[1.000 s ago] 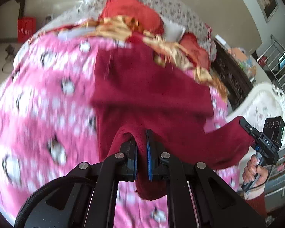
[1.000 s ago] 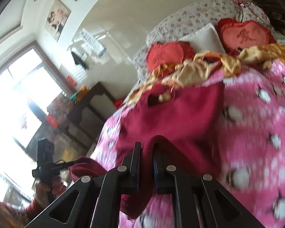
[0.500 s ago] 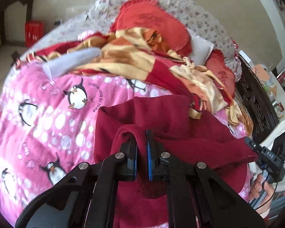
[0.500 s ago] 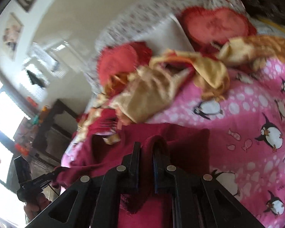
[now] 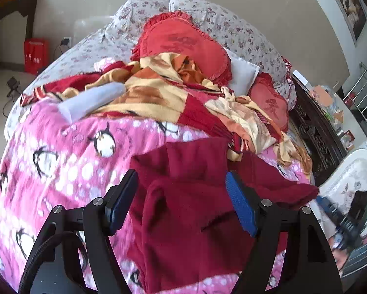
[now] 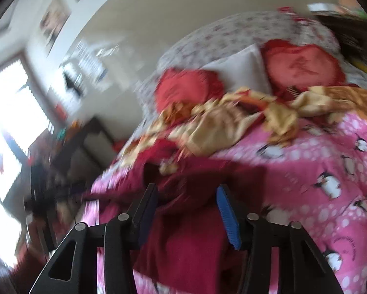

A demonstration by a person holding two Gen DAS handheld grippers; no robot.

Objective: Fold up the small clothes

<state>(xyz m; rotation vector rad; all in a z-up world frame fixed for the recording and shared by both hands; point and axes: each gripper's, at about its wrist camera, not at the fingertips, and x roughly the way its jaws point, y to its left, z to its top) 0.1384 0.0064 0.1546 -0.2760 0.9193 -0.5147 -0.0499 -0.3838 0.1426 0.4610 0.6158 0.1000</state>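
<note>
Maroon garment (image 5: 190,210) lies folded over itself on pink penguin blanket (image 5: 61,161), lower centre of frame. Left tongs (image 5: 183,201) and right tongs (image 6: 186,210) both spread wide, gripping nothing. Fold laid; next likely regrasp an edge. Open blanket leftward; bed edge near right.

1. The left tool (image 5: 182,204), clamped on the garment (image 5: 190,223) half a second ago, now stands wide apart.
2. The right tool (image 6: 187,210) has likewise let go.
3. The garment now lies folded on the bed (image 5: 61,161).
</note>
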